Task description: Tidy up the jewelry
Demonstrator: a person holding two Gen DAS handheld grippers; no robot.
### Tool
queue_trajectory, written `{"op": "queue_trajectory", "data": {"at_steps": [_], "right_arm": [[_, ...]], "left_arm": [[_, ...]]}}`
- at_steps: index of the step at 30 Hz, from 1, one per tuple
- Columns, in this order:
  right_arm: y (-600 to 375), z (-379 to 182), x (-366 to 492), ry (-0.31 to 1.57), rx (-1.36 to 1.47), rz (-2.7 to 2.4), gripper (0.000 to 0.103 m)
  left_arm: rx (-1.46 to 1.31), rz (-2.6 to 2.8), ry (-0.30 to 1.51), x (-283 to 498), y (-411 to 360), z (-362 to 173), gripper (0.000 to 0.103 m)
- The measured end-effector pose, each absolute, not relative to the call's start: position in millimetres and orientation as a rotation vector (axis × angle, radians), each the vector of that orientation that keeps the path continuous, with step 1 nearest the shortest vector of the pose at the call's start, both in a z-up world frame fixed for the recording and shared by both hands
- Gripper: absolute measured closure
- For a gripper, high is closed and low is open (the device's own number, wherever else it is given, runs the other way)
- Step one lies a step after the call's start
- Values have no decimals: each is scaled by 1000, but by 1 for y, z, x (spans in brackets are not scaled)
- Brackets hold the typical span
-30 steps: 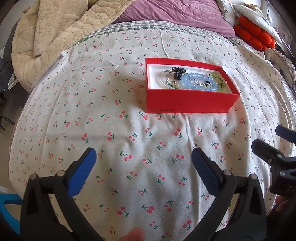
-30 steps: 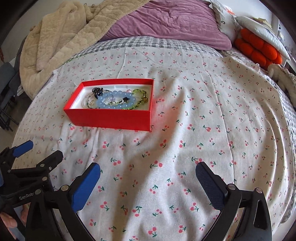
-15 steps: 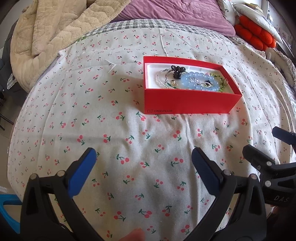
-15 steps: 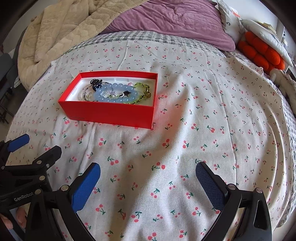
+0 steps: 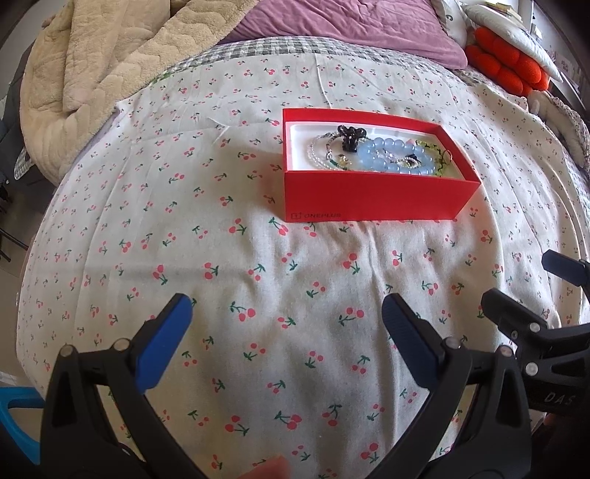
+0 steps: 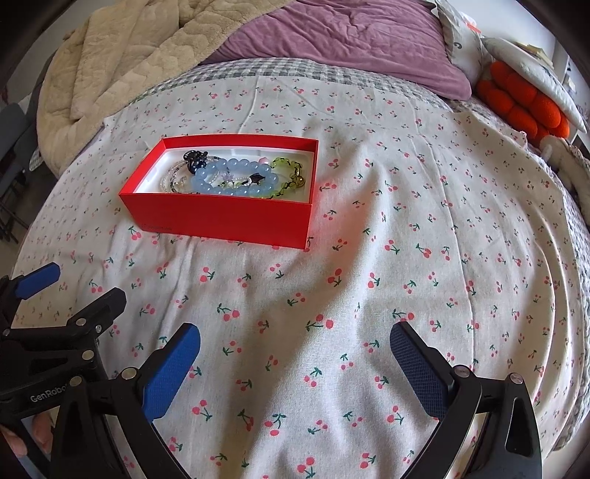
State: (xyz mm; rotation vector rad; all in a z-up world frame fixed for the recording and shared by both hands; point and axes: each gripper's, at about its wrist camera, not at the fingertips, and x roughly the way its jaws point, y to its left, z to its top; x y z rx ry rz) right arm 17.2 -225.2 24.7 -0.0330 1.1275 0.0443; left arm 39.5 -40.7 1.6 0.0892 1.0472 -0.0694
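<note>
An open red box [image 5: 368, 200] stands on the cherry-print bedsheet; it also shows in the right wrist view [image 6: 221, 217]. Inside lie a light blue bead bracelet [image 5: 391, 156], a clear bead strand [image 5: 319, 153], a black clip [image 5: 350, 134] and a green bead bracelet [image 5: 440, 162]. The blue bracelet [image 6: 232, 180] and green bracelet [image 6: 285, 177] show in the right wrist view too. My left gripper [image 5: 284, 313] is open and empty, well short of the box. My right gripper [image 6: 295, 342] is open and empty, nearer than the box and to its right.
A beige fleece blanket [image 5: 96, 66] is heaped at the far left and a purple quilt [image 5: 343, 25] at the far end. Orange cushions [image 5: 505, 66] lie at the far right. The bed's edge drops away at the left.
Both grippers have moved forward toward the box, which now looks larger and nearer. Both stay open and empty.
</note>
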Motion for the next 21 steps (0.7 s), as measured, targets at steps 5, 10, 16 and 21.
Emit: {"op": "queue_trajectory", "data": {"at_steps": [5, 10, 16, 21], "right_arm": [[-224, 24, 17, 1128, -33, 43, 0], [-224, 24, 16, 1128, -34, 42, 0], [-225, 24, 17, 1128, -33, 43, 0], [-225, 24, 17, 1129, -34, 44, 0]], "left_arm": [[93, -72, 1045, 39, -40, 1, 1], [93, -73, 1047, 39, -40, 1, 1], [95, -71, 1046, 39, -40, 1, 1], [96, -71, 1046, 39, -39, 1, 1]]}}
